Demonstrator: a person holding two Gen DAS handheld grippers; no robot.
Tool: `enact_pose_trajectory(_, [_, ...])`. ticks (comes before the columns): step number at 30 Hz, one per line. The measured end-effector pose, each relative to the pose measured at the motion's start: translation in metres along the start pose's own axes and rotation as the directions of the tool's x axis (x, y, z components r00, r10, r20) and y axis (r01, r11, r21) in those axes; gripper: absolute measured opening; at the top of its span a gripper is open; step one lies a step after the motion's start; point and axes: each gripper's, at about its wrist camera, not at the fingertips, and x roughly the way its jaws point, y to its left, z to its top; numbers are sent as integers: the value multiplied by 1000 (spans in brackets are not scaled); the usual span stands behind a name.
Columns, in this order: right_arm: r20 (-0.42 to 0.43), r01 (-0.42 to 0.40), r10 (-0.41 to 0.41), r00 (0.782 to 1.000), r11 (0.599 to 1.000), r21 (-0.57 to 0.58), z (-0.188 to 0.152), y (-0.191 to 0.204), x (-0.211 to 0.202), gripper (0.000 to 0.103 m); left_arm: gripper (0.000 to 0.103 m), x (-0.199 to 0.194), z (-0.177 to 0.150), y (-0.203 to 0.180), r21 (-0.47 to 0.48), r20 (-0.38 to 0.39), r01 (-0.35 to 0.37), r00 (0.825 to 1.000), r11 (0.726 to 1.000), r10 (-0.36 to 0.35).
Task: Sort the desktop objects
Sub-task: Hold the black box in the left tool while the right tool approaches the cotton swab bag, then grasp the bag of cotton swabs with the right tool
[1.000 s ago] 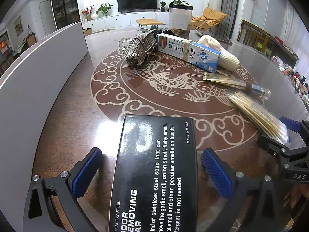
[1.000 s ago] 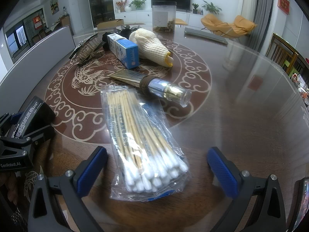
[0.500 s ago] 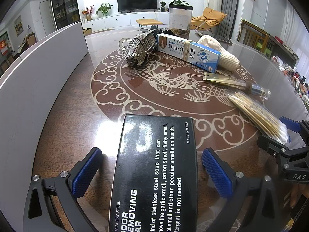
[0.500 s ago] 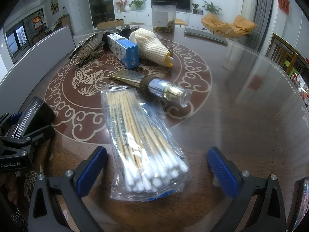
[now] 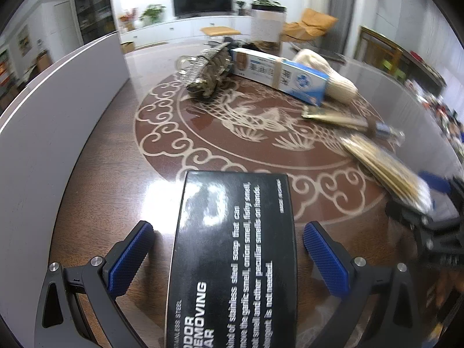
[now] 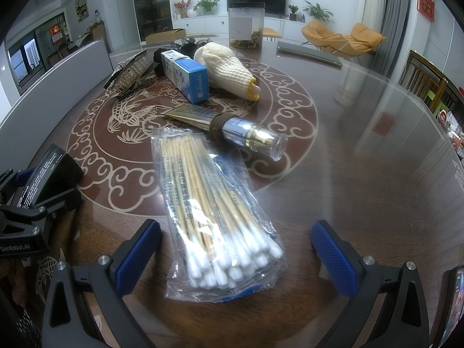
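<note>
The left gripper [image 5: 227, 256] stands spread wide, its blue pads clear of the black rectangular printed soap box [image 5: 232, 261] lying between them on the brown patterned table [image 5: 116, 179]. The right gripper [image 6: 235, 256] is likewise spread, straddling without touching a clear plastic bag of wooden cotton swabs [image 6: 211, 208]; beyond it lie a gold tube with a clear cap [image 6: 232, 127] and a blue-and-white carton [image 6: 185, 75].

Black angular frames on the left gripper [image 5: 229, 258] and right gripper [image 6: 236, 256]. Blue cross-hatched pads on the fingers [image 5: 130, 258], silver screws behind. White lettering on one body.
</note>
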Motion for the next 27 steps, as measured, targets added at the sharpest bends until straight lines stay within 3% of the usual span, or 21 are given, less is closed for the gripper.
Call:
enact_pose_trajectory(5, [0, -1, 1, 1000, 1000, -1, 0, 0, 0, 103, 103, -13, -17, 10, 87, -20, 63, 998, 994, -62])
enact_pose_trajectory(15, [-15, -9, 9, 1000, 1000, -15, 0, 2, -4, 103, 103, -14, -16, 6, 83, -100, 50, 994, 995, -42])
enact_pose_trajectory(16, [-96, -39, 33, 995, 998, -54, 6, 5, -3, 103, 96, -14, -16, 7, 84, -96, 51, 994, 995, -43])
enact_pose_trajectory(17, [-144, -60, 49, 988, 995, -77, 11, 6, 0, 103, 77, -17, -15, 7, 88, -83, 53, 995, 995, -46])
enact_pose_trajectory(18, [-191, -98, 79, 978, 991, -93, 17, 8, 2, 103, 67, -21, -13, 7, 93, -75, 63, 996, 994, -56])
enact_pose_trajectory(19, [-221, -126, 101, 970, 987, -102, 22, 10, 4, 100, 58, -22, -11, 6, 103, -76, 55, 996, 993, -47])
enact_pose_trajectory(21, [-246, -114, 77, 966, 983, -144, 30, 14, 5, 66, 58, -21, -9, 6, 109, -91, 59, 995, 992, -49])
enact_pose_trajectory(22, [-250, -122, 79, 965, 979, -162, 34, 15, 2, 38, 57, -22, -9, 7, 112, -94, 64, 994, 992, -54])
enact_pose_trajectory(24, [-288, -159, 113, 951, 977, -140, 41, 14, -3, 37, 57, -30, -13, 9, 111, -90, 84, 993, 990, -75])
enact_pose_trajectory(27, [-272, -197, 162, 949, 975, -107, 42, 11, -27, 36, 57, -48, -20, 14, 85, -61, 122, 991, 989, -117])
